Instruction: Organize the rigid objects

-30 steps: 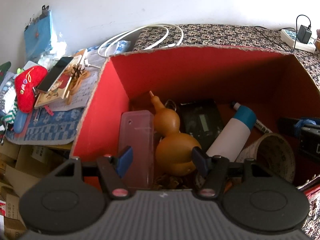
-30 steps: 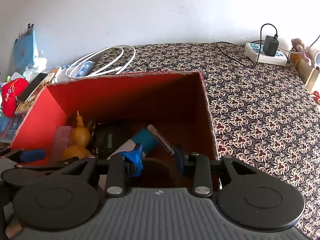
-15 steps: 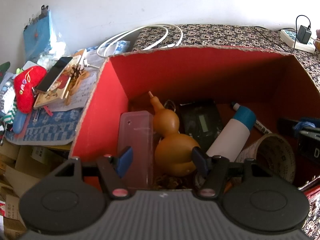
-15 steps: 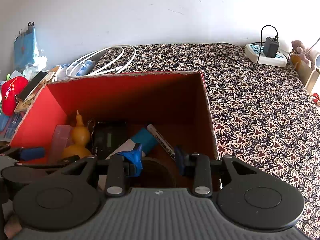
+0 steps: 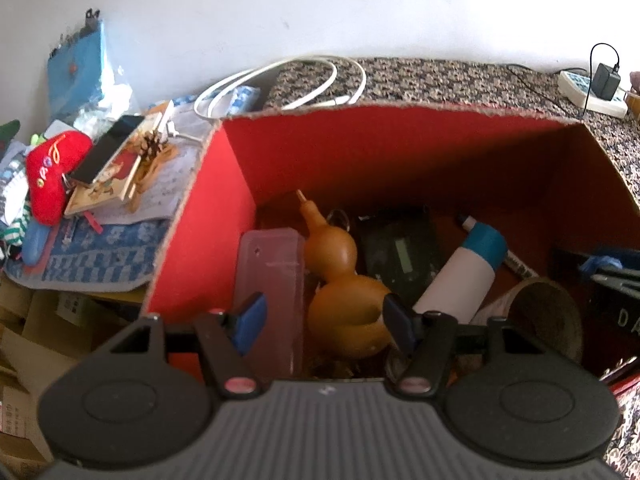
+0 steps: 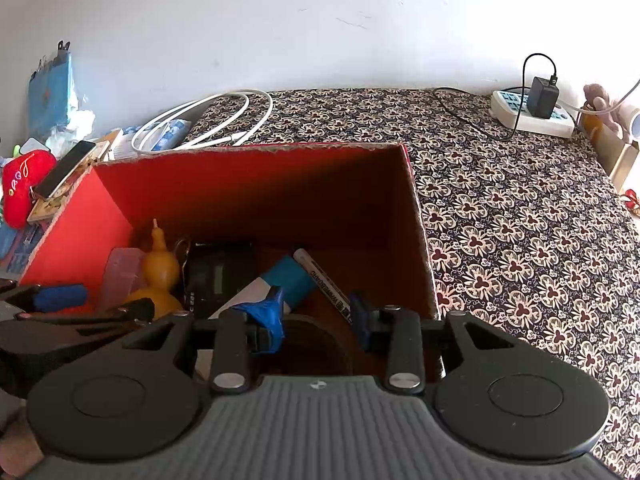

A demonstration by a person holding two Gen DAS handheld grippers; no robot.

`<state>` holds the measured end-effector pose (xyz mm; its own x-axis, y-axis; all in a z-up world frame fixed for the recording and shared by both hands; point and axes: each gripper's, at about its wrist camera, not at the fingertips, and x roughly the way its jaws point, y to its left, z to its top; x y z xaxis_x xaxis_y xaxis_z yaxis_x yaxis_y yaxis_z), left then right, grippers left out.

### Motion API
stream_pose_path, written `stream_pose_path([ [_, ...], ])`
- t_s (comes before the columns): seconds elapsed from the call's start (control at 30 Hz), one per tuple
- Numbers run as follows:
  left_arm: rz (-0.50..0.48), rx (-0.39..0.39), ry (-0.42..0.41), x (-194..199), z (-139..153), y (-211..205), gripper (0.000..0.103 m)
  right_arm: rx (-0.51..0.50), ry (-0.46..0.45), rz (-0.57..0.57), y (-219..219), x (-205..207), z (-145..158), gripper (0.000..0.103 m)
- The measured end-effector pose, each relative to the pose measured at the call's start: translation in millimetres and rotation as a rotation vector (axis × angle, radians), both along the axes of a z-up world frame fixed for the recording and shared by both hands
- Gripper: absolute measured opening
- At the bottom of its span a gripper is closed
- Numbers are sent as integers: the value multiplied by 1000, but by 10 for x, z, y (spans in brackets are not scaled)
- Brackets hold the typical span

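A red cardboard box [image 5: 224,216] [image 6: 360,184] holds a yellow gourd [image 5: 340,280] [image 6: 160,272], a pink plastic case [image 5: 272,280], a black device with a screen [image 5: 400,256] [image 6: 216,272], a white bottle with a blue cap [image 5: 460,280] [image 6: 288,276], a whiteboard marker [image 6: 324,280] and a tape roll [image 5: 548,316]. My left gripper [image 5: 322,316] is open above the gourd's near side, holding nothing. My right gripper [image 6: 316,312] is open over the box's right part, above the dark roll opening [image 6: 308,344], holding nothing.
A patterned cloth [image 6: 520,220] covers the surface right of the box. A power strip with a charger [image 6: 536,108] lies at the back right. White cable coils [image 5: 288,84] lie behind the box. A phone [image 5: 108,148], a red plush [image 5: 52,172] and papers clutter the left.
Both grippers have stayed open over the box, and the view has barely shifted. Nothing was taken hold of or let go.
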<state>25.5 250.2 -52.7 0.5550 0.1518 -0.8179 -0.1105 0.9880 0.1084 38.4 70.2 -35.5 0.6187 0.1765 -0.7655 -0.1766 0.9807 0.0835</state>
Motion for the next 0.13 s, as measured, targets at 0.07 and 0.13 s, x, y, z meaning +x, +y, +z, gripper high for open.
stream_pose_path([
  [0.07, -3, -7, -12, -13, 23, 7, 65, 1, 1, 0, -1, 2, 0, 20],
  [0.13, 0, 2, -15, -14, 34, -2, 65, 3, 2, 0, -6, 3, -1, 20],
])
